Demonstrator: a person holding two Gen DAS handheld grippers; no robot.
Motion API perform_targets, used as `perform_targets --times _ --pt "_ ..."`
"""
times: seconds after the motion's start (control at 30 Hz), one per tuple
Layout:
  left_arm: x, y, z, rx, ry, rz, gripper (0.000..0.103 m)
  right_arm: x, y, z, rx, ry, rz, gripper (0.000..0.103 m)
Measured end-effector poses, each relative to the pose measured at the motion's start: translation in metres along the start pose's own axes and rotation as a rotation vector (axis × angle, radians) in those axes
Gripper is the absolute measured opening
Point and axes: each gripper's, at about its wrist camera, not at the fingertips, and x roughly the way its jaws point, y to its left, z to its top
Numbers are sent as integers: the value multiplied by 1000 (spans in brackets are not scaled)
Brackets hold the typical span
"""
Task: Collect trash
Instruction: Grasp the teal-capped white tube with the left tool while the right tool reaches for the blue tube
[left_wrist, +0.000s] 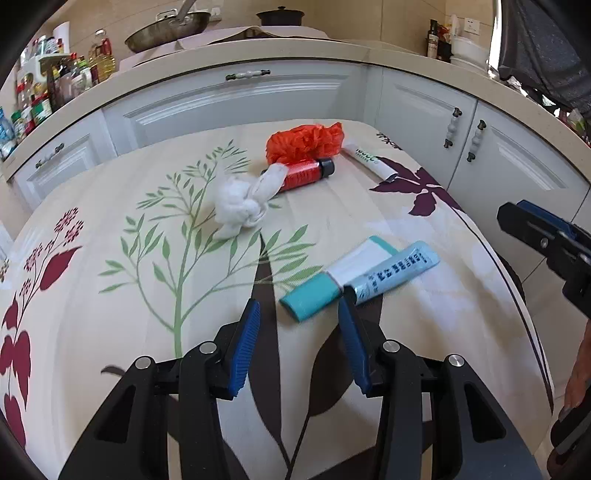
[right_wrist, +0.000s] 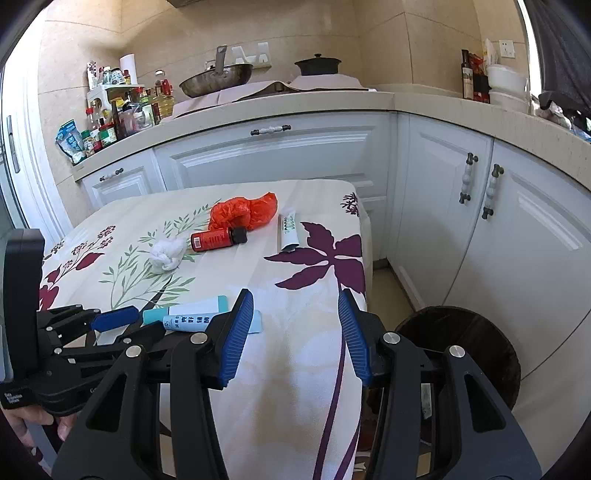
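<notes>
Cream cloth printed with green sprigs and maroon and purple leaves covers a small table (left_wrist: 110, 229) standing in front of white kitchen cabinets (right_wrist: 280, 155).

Five pieces of trash lie on the cloth. Toward the far edge sits a crumpled orange plastic bag (left_wrist: 304, 142). Touching its near side is a small red bottle (left_wrist: 306, 173) with a black cap, lying on its side. A wadded white tissue (left_wrist: 240, 205) rests against the bottle's left end. To the right of the bag, near the table's right edge, lies a white tube (left_wrist: 369, 160) with green print. Closer to the cameras, a pale blue tube (left_wrist: 397, 271) lies partly on top of a teal and white tube (left_wrist: 325, 284), the two crossing at an angle.

The left gripper (left_wrist: 299, 306) hovers low over the cloth with its blue-padded jaws partly apart and nothing between them. Its right pad sits just beside the near end of the pale blue tube; whether it touches cannot be told.

The right gripper (right_wrist: 295, 299) is held over the table's right side, jaws likewise partly apart and empty. Seen past it on the floor, just right of the table, is a dark round trash bin (right_wrist: 461, 347).

A person's fingers (right_wrist: 37, 424) show at the lower left of the right wrist view, gripping the left gripper's handle.

On the beige countertop (right_wrist: 332, 101) behind stand a metal wok (right_wrist: 218, 79), a black lidded pot (right_wrist: 317, 64) and a cluster of bottles and jars (right_wrist: 125, 107).
</notes>
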Motion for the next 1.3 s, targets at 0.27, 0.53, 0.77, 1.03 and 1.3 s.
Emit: perform_targets --times 0.27,0.53,0.77,1.03,1.3 --pt "2 -5 2 47 3 -2 24 1 0 0 -2 4 -3 47" --pt "-6 7 -2 -1 -22 4 3 3 14 2 -29 16 15 47" --pt "-15 27 -11 -53 -40 38 2 9 38 3 -68 34 39 47" --pt "-26 54 -21 -103 -51 59 1 28 76 2 -115 104 72 48" --pt "-28 66 -27 -131 -52 53 1 59 99 4 -137 189 18 53"
